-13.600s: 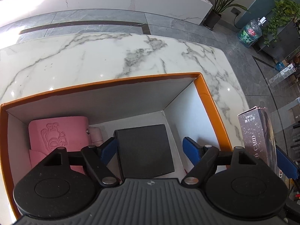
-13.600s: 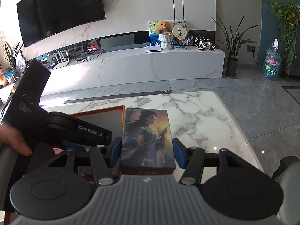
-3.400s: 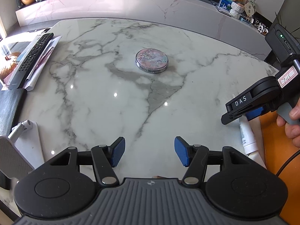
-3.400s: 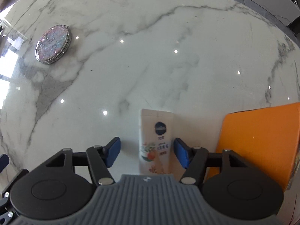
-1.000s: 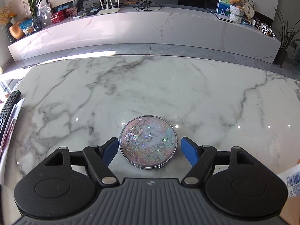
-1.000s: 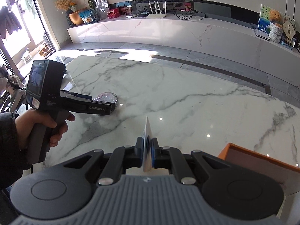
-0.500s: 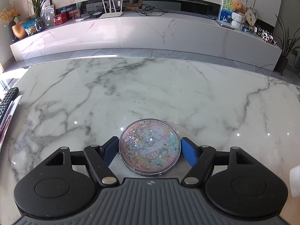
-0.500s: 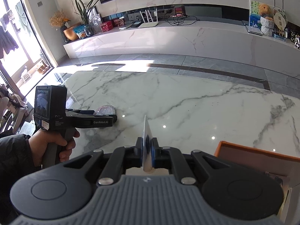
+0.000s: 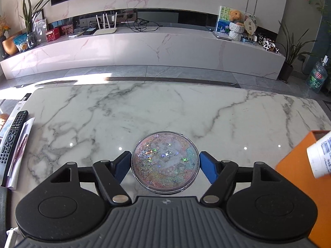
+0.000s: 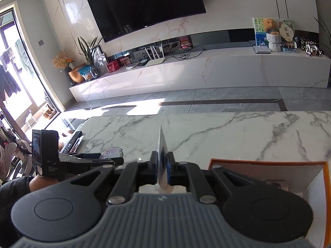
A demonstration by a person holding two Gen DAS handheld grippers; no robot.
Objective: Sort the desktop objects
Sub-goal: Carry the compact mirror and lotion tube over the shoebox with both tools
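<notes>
1. Sorting looks partly done: the orange box (image 10: 266, 163) already holds something, though what it is cannot be made out.
2. The left gripper (image 9: 165, 163) has its jaws against the round, glittery compact (image 9: 165, 164), near the box on the veined marble desk (image 9: 165, 111).
3. The right gripper (image 10: 162, 170) pinches a flat white tube (image 10: 162, 155) beside the box.

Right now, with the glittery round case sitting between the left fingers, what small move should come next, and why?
Probably lift: the left gripper has its blue pads against both sides of the glittery round case, which still seems to rest on the marble table. The right gripper already holds the tube by the orange box.
</notes>
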